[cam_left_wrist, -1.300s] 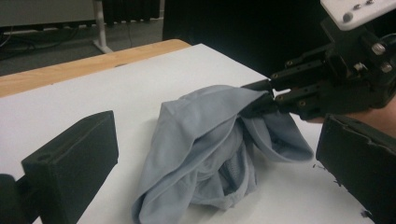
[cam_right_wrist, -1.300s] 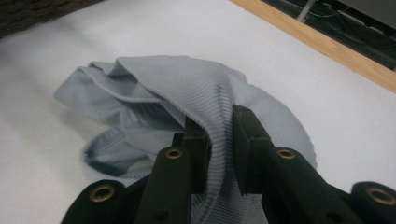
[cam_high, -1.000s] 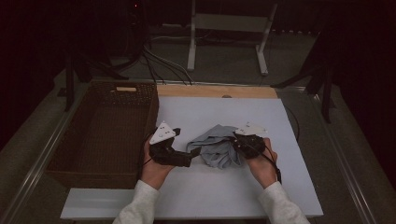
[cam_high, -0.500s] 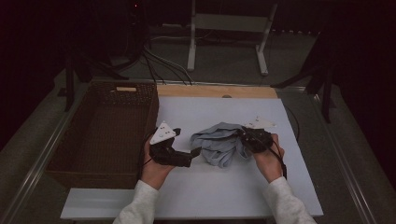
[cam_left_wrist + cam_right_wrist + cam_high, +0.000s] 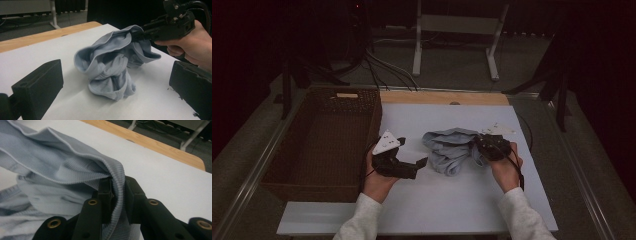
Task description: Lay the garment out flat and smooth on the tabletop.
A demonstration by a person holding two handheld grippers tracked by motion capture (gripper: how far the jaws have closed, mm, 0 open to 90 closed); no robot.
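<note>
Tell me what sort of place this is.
Probably a lab or workshop set up for recording demonstrations, not a home: a white work table on a dim concrete floor, loose cables trailing behind it, a metal stand beyond, and a wicker basket beside.

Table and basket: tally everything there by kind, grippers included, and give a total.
Light blue garment: 1, crumpled on the white table
Wicker basket: 1
Left gripper, jaws open, and right gripper, clamped on the garment's hem: 2
Total: 4
</note>
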